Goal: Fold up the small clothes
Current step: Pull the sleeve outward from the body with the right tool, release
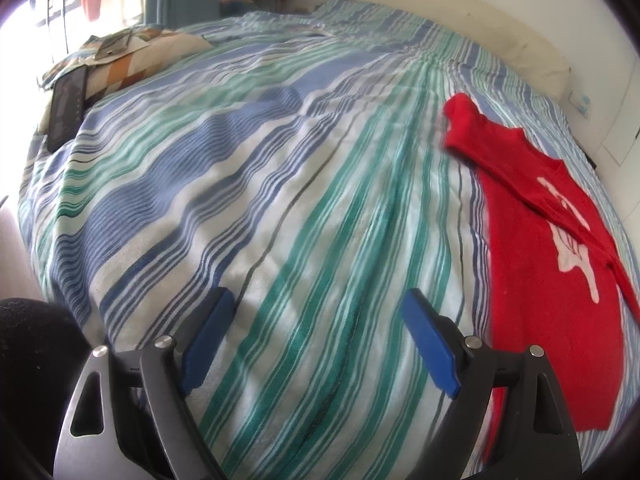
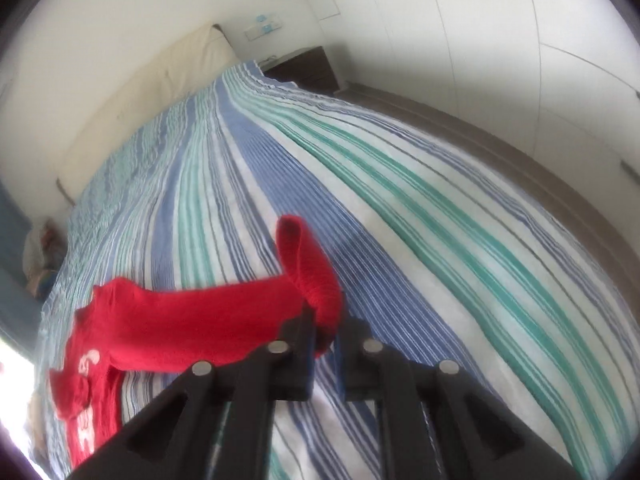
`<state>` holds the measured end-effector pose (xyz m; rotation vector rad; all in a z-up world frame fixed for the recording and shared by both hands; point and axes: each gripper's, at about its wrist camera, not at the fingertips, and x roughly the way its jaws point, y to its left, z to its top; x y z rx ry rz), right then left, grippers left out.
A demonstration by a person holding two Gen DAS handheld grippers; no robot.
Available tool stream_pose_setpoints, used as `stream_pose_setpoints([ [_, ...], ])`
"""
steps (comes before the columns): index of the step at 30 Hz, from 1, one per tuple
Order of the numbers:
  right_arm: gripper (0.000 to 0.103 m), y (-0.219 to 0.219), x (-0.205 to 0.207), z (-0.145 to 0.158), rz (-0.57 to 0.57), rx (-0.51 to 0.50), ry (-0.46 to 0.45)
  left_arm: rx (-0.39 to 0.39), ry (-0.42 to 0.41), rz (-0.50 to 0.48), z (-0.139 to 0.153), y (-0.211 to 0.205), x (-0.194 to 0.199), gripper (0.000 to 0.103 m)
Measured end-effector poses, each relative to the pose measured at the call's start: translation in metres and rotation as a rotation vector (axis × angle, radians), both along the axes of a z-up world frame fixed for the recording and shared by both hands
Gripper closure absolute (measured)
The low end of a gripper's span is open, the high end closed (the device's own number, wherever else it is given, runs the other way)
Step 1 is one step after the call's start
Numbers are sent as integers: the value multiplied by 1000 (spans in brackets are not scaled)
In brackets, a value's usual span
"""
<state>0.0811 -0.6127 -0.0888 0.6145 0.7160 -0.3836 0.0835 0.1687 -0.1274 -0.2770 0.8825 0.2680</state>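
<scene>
Right wrist: right claw [image 2: 325,330] pinching red garment [image 2: 224,312] sleeve.

Black gripper [image 1: 316,304], blue pads [image 1: 208,344]

One small red knitted sweater with a white printed motif [image 1: 536,240] [image 2: 168,320] lies on one bed spread with a single blue, green and white striped cover [image 1: 260,200] [image 2: 400,208] — one garment, one cover. Two black two-finger grippers with blue pads show, the left gripper [image 1: 318,302] and the right gripper [image 2: 324,320], each with two fingers. Further off there is one patchwork pillow in orange and brown squares [image 1: 120,60], one dark flat tablet-like slab [image 1: 66,106], one cream padded headboard [image 2: 152,108] and one dark wooden bedside cabinet [image 2: 308,66] — each a single item
</scene>
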Motion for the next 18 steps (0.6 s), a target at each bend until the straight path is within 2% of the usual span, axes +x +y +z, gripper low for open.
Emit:
stream_pose_setpoints([
  [6,96,7,-2,-37,-10,31,20,74,18,-9,-4,-7,-1,15],
  [11,95,-1,-13,-48,-17,95,-67,110,19,-14,-6,-12,-2,15],
  [13,85,-5,-17,-49,-3,155,-115,123,20,-19,-6,-14,-2,15],
  [15,71,-7,-20,-49,3,196,-158,133,20,-22,-7,-16,-1,15],
  [17,70,-5,-18,-48,1,198,-165,146,22,-22,-8,-18,-1,15],
  [18,73,-4,-17,-49,-8,190,-156,153,24,-24,-8,-19,-1,15],
])
